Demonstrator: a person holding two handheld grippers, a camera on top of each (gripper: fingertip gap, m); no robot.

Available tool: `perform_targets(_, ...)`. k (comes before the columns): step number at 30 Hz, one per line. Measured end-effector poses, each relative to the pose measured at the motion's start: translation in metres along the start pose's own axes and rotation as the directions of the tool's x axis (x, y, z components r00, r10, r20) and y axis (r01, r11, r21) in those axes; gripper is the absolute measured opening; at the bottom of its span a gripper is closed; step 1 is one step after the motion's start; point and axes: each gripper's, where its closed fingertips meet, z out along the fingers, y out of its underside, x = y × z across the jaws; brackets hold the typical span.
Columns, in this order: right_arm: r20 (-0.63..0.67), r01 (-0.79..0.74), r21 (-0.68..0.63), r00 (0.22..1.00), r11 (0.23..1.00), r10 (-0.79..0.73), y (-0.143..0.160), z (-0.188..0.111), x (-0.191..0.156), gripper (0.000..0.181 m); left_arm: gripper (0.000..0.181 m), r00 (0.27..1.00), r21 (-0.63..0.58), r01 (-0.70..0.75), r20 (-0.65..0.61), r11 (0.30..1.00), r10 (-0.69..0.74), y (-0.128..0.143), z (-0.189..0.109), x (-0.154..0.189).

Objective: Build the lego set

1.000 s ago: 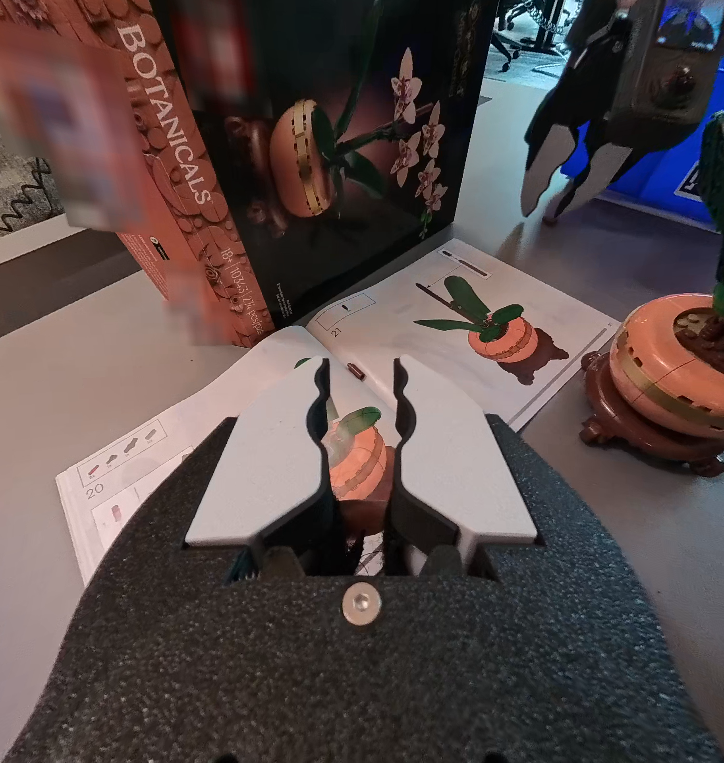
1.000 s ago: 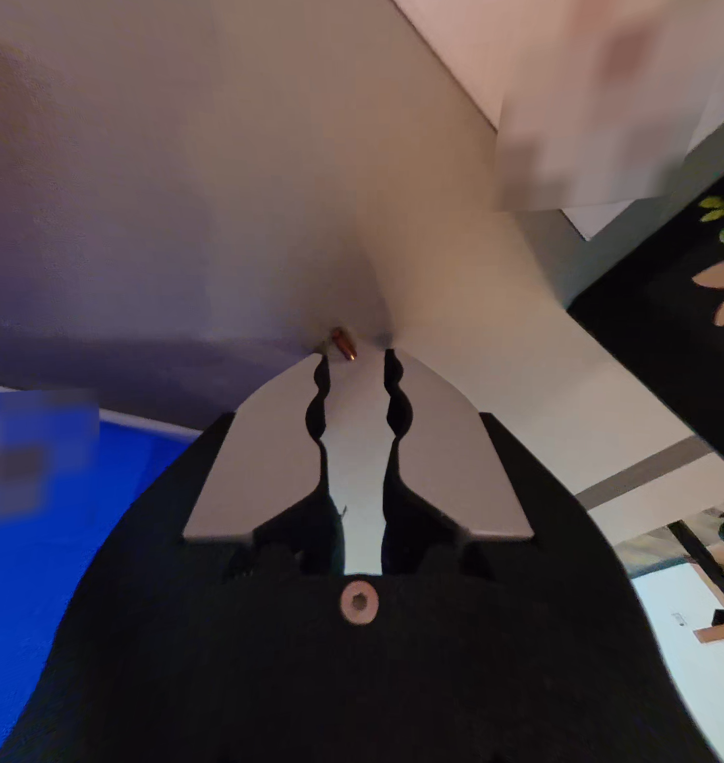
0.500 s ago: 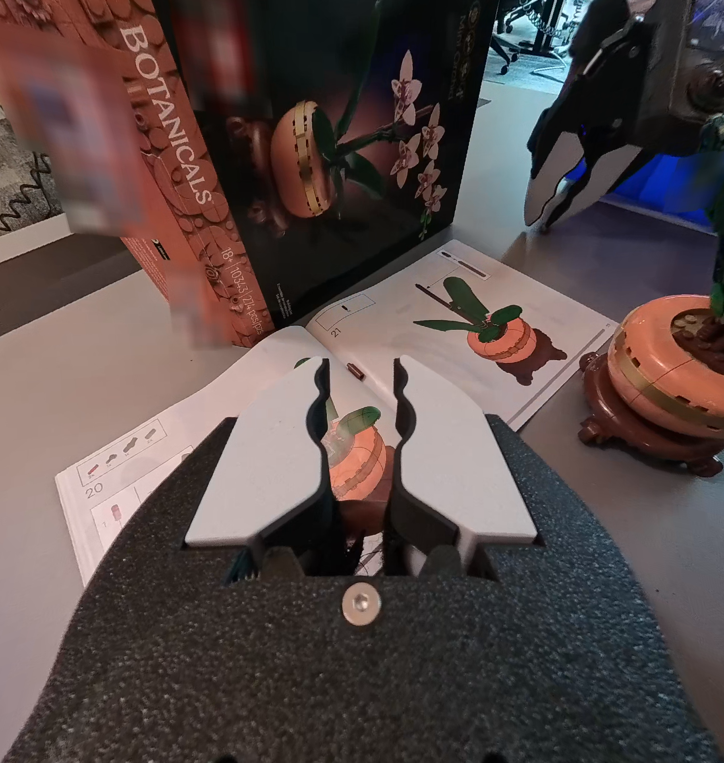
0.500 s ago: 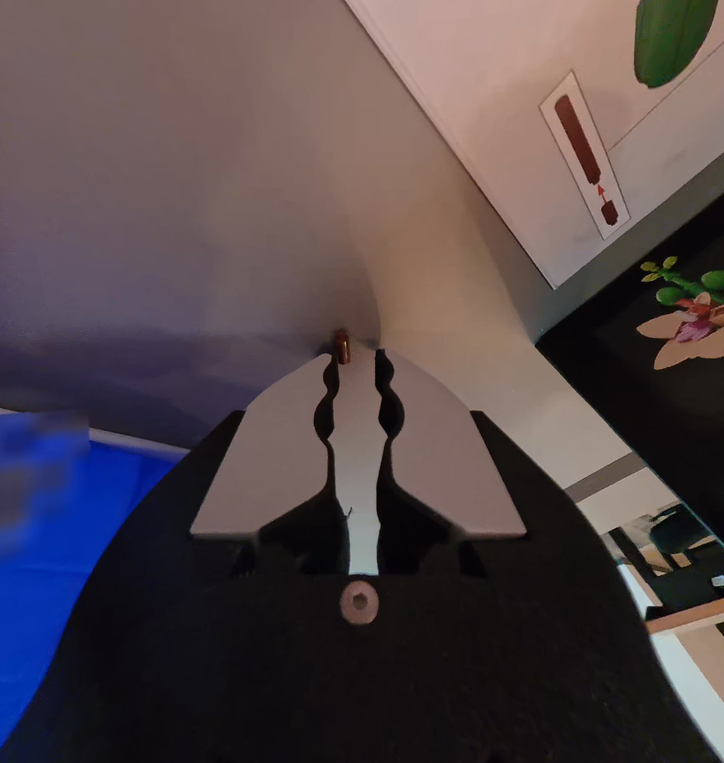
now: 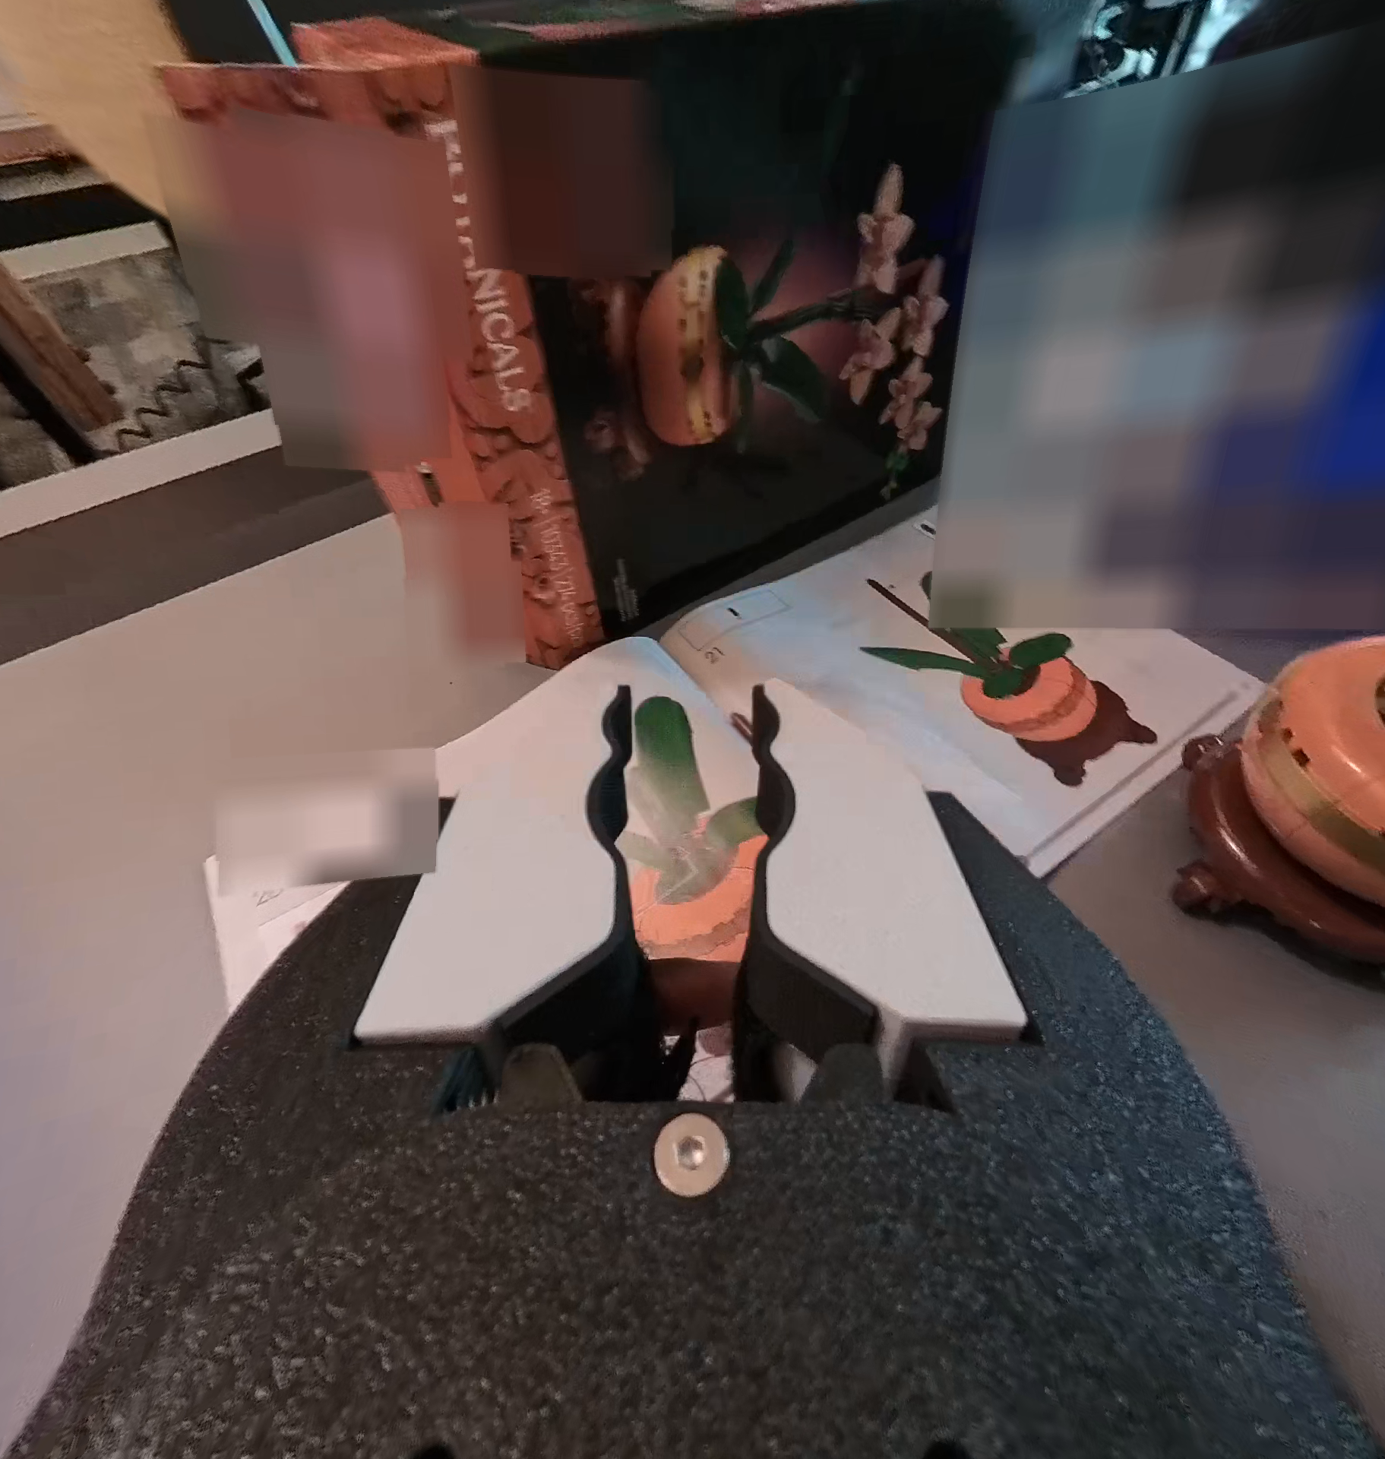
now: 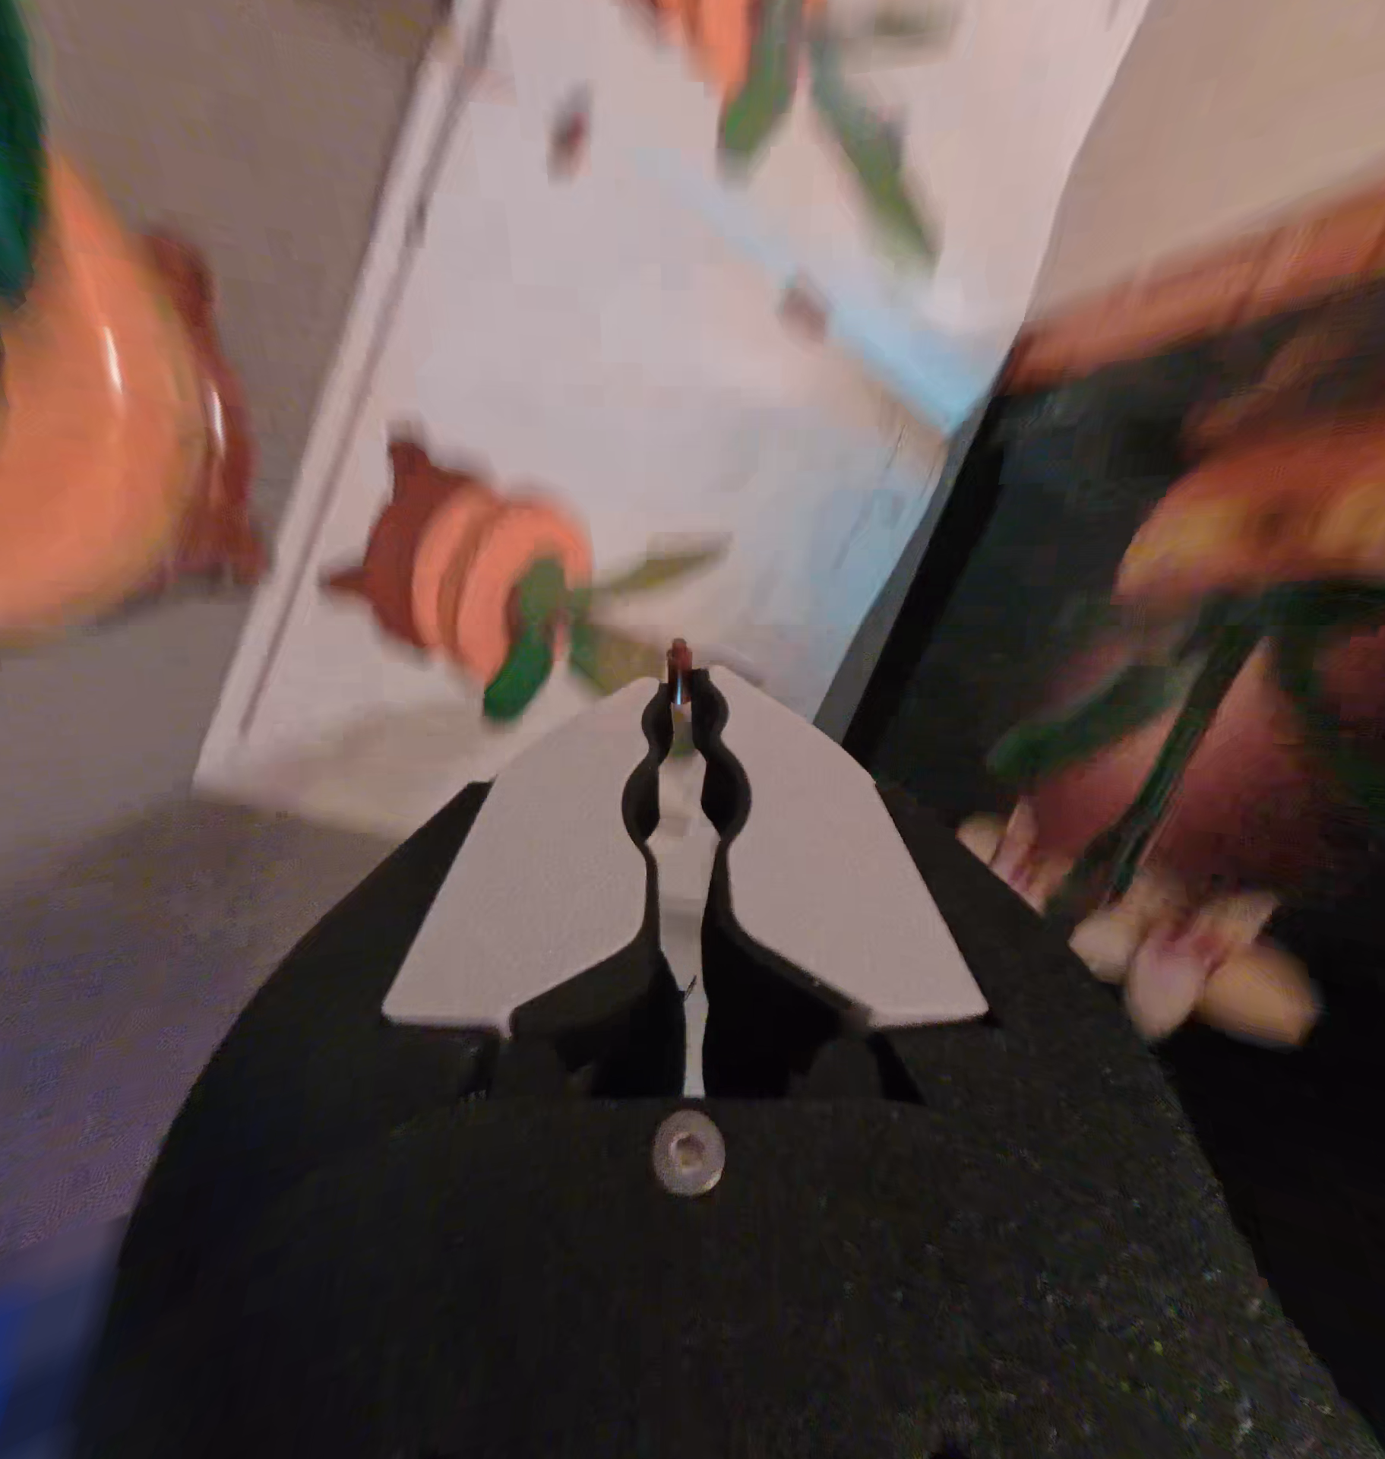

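On the grey desk (image 5: 144, 734), the open white paper instruction booklet (image 5: 823, 671) lies flat just in front of the upright dark cardboard set box (image 5: 752, 331), which stands behind it. The round peach brick-built pot on its brown stand (image 5: 1320, 821) sits on the desk just right of the booklet's right edge.

We are looking at what seems an office or indoor workroom. We are seeing a plain grey worktop (image 5: 121, 750) carrying an open instruction booklet (image 5: 847, 655), a standing set box (image 5: 720, 331) and a part-built brick flowerpot (image 5: 1320, 805). Past its far edge, patterned grey carpet (image 5: 121, 371) is showing beside pale furniture; the right wrist view is too blurred to add more.
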Motion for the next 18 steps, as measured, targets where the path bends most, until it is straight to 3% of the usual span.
perform_targets(3, -0.010, 0.208, 0.061, 0.978, 0.976, -0.208, -0.057, 0.036, 0.012, 0.005, 0.028, 0.999, 0.030, 0.037, 0.030, 0.999, -0.038, -0.005, -0.004, -0.007)
perform_targets(8, 0.047, 0.421, 0.126, 0.902, 0.898, -0.429, -0.087, 0.080, 0.014, 0.011, 0.028, 0.999, 0.027, 0.031, 0.031, 0.999, -0.031, -0.005, -0.007, -0.007)
perform_targets(13, 0.023, 0.378, 0.167, 0.922, 0.910, -0.387, -0.090, 0.078, 0.022, 0.026, 0.029, 0.997, -0.139, 0.001, -0.073, 0.990, -0.011, 0.023, 0.002, 0.011)
perform_targets(18, -0.093, 0.392, 0.190, 0.920, 0.900, -0.381, -0.103, 0.072, 0.034, 0.027, 0.026, 0.987, -0.201, -0.057, -0.160, 0.978, 0.024, 0.036, 0.017, 0.034)
